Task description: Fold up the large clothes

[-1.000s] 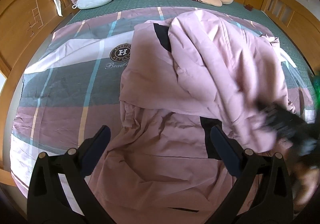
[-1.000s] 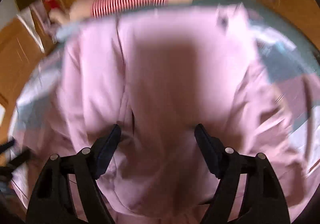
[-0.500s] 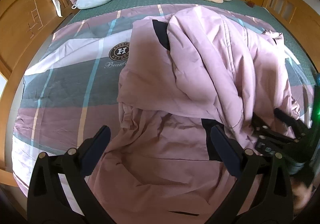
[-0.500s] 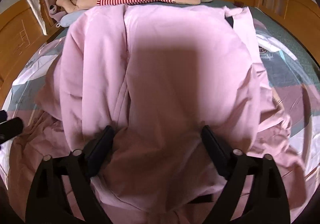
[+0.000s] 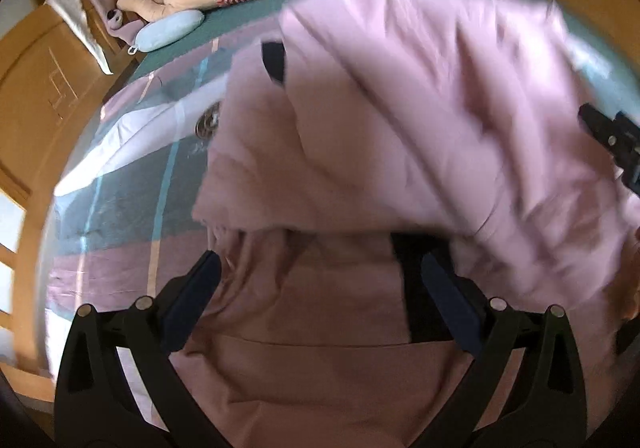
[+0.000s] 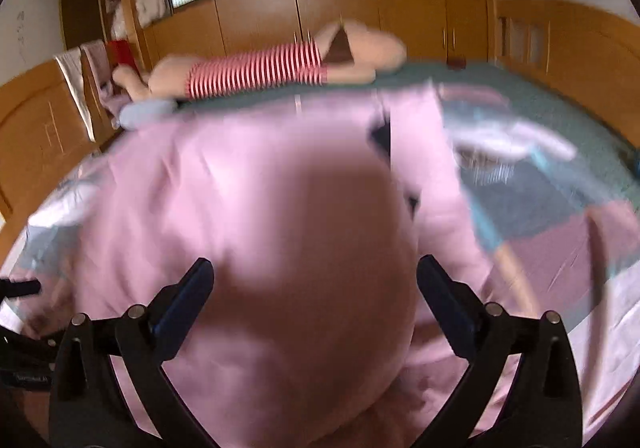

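We keep both the left gripper (image 5: 316, 280) and the right gripper (image 6: 316, 280) spread wide, gripping nothing, above the pink garment (image 5: 400, 120) lying bunched on the bed (image 5: 120, 176), probably to choose edges for folding.

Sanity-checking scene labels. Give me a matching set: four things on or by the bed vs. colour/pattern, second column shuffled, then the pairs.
Things:
1. large garment
2. plush toy's shirt
3. small pillow
4. bedframe

Colours:
A. light blue
B. orange-brown wood
C. pink with black patches
D. red and white stripes

Pairs: 1-C, 2-D, 3-A, 4-B
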The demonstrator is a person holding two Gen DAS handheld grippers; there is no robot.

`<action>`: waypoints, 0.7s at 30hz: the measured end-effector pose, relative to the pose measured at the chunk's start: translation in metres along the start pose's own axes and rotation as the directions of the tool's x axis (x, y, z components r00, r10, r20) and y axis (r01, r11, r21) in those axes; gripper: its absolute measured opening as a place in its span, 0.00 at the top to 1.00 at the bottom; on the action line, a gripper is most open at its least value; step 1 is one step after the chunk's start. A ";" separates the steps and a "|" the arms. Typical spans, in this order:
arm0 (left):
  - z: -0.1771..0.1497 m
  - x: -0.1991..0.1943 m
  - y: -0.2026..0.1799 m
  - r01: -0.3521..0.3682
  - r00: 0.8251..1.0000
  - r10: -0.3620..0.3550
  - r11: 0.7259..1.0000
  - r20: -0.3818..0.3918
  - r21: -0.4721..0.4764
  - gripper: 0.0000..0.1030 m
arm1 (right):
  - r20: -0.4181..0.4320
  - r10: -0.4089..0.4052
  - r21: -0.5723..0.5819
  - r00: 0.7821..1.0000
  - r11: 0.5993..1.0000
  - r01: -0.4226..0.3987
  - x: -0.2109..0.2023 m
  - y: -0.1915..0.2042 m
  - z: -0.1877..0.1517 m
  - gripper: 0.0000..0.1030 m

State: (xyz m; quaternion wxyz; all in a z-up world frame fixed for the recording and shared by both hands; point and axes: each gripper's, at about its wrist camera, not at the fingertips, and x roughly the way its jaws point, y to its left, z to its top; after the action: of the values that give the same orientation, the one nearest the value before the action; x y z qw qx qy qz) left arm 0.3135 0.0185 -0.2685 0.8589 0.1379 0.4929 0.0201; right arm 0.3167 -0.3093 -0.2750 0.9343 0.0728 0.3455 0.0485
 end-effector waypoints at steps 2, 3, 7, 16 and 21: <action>-0.008 0.032 -0.006 -0.030 0.993 0.030 1.000 -0.117 0.002 0.02 | -0.110 0.014 0.101 0.994 0.995 -0.003 0.024 -0.012 -0.004 0.01; -0.011 0.043 -0.002 -0.009 0.991 0.003 0.999 -0.136 -0.045 0.02 | -0.131 0.041 0.146 0.991 0.989 -0.021 0.029 -0.015 -0.002 0.01; -0.007 0.047 0.006 0.007 0.991 -0.022 0.994 -0.132 -0.109 0.02 | -0.160 0.071 0.157 0.985 0.987 -0.045 0.026 -0.020 0.002 0.01; -0.011 -0.023 0.012 -0.078 0.972 0.128 0.968 0.199 -0.239 0.02 | -0.029 0.013 0.082 0.999 0.997 -0.010 -0.013 0.000 0.003 0.01; -0.010 -0.009 0.015 -0.054 0.988 0.087 0.969 0.128 -0.240 0.02 | -0.046 -0.139 -0.159 0.989 0.979 0.130 0.007 0.043 -0.013 0.01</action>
State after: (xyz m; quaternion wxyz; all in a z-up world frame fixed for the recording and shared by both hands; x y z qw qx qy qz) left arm 0.3019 0.0339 -0.2613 0.8999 0.0532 0.4213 0.0995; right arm 0.3116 -0.2642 -0.2822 0.9281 -0.0253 0.3711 0.0142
